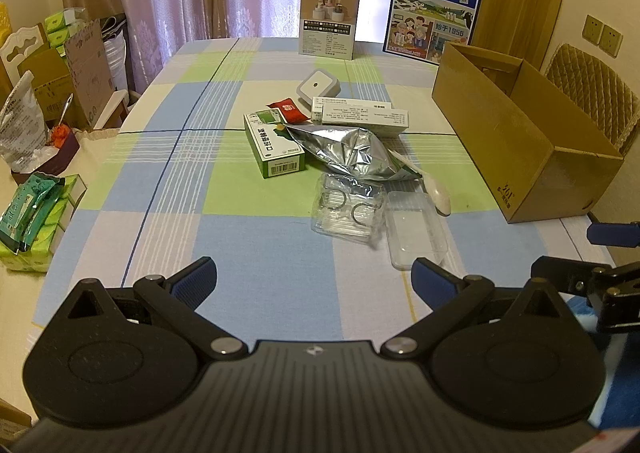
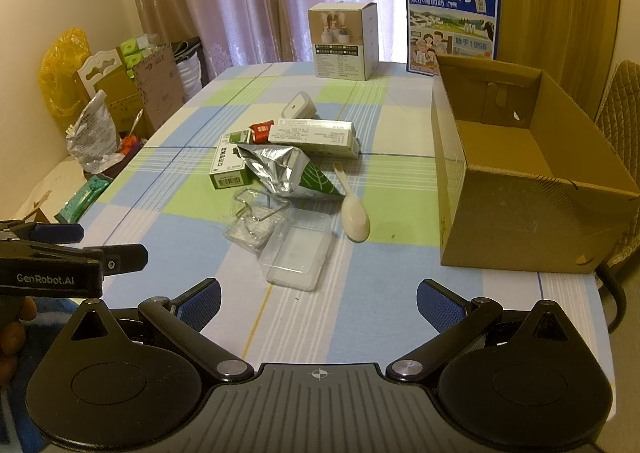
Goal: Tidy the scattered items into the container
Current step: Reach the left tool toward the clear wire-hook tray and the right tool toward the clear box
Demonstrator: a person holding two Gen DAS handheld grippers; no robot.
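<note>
A pile of items lies mid-table: a green medicine box (image 1: 276,147) (image 2: 229,167), a silver foil bag (image 1: 348,151) (image 2: 280,169), a long white box (image 1: 362,115) (image 2: 316,135), a red packet (image 1: 288,109) (image 2: 260,131), a white square device (image 1: 319,85) (image 2: 298,105), a white spoon (image 1: 438,197) (image 2: 354,213), a clear blister tray (image 1: 347,211) (image 2: 254,219) and a clear lid (image 1: 414,229) (image 2: 298,255). The open, empty cardboard box (image 1: 532,157) (image 2: 520,221) stands at the right. My left gripper (image 1: 314,281) and right gripper (image 2: 318,303) are open and empty, near the table's front edge.
A white product box (image 1: 329,19) (image 2: 343,41) and a blue milk carton (image 1: 434,9) (image 2: 452,19) stand at the table's far edge. Tissue packs (image 1: 30,219) and bags crowd a side surface at the left. A chair (image 1: 592,93) stands behind the cardboard box.
</note>
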